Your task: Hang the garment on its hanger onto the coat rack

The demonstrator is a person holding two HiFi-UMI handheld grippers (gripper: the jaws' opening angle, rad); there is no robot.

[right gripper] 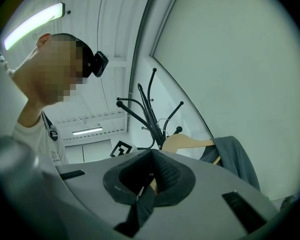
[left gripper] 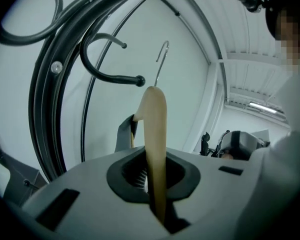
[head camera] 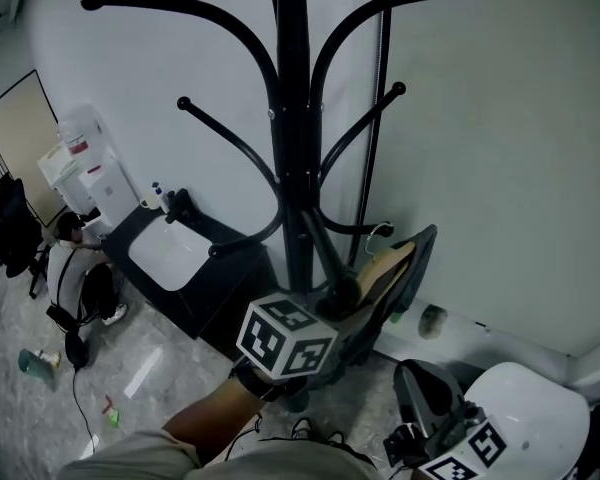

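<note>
Head view with both gripper views. The left gripper has its jaws clamped on the neck of a wooden hanger, which stands upright between them. The hanger's metal hook is in open air just right of the knobbed tip of a low curved arm of the black coat rack, not touching it. A grey garment drapes over the hanger's far shoulder, to the right of the rack's pole and close to the white wall. The right gripper, low at the near right, has its jaws together on a strip of dark fabric (apparently the garment's lower part). To the left, on the floor, stand a black cabinet and a water dispenser.
</note>
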